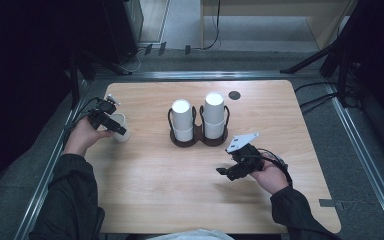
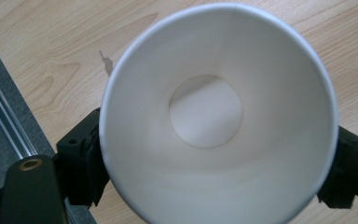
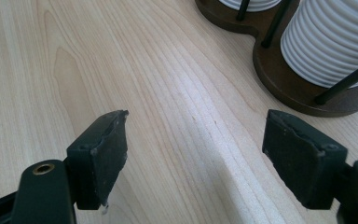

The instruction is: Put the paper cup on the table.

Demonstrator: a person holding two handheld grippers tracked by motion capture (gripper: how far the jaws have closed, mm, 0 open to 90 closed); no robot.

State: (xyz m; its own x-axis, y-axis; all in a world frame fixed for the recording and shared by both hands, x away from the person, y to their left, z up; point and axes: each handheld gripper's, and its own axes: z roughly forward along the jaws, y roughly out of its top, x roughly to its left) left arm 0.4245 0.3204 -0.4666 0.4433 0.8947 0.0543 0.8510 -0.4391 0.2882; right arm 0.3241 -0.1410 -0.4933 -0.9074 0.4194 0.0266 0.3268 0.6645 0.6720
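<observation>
A white paper cup (image 1: 123, 135) stands upright near the table's left edge. My left gripper (image 1: 119, 131) reaches down around it; in the left gripper view the cup's empty round mouth (image 2: 205, 112) sits between the two black jaws of the left gripper (image 2: 216, 179), one at each side. The rim hides the pads and the cup is not squeezed out of shape. My right gripper (image 1: 223, 172) hovers open above bare wood right of centre. In its own view the right gripper (image 3: 196, 154) has its jaws wide apart with nothing between them.
A dark two-slot cup holder (image 1: 198, 141) stands mid-table with a stack of upturned white cups in each slot, left (image 1: 182, 119) and right (image 1: 214, 114). Its base (image 3: 279, 79) and one stack (image 3: 331, 46) lie just past my right gripper. A black round spot (image 1: 234, 95) marks the far edge.
</observation>
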